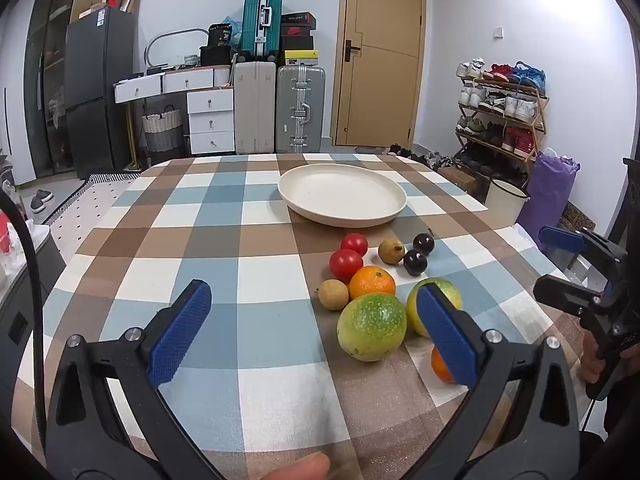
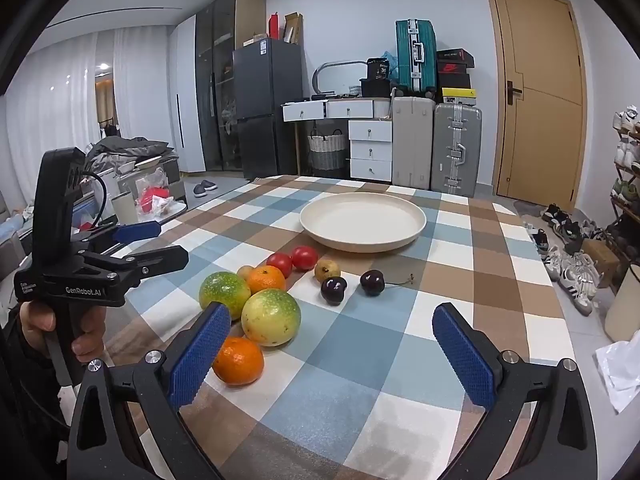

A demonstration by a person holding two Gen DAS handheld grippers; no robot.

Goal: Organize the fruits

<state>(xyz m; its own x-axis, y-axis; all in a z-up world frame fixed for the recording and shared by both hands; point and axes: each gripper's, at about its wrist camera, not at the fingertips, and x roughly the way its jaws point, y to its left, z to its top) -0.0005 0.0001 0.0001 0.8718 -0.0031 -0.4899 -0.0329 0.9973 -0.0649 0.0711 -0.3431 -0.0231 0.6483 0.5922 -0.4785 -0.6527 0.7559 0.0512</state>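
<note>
Fruit is clustered on the checked surface (image 2: 360,360) just short of the empty cream plate (image 2: 362,226). Nearest the right tool (image 2: 332,352) lies an orange (image 2: 239,361), beside its left pad; both tools, left tool (image 1: 316,332) included, are held wide apart, empty.

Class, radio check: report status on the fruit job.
Left gripper open, right gripper open, both empty. Fruits loose on tablecloth, plate empty. Path clear.
</note>
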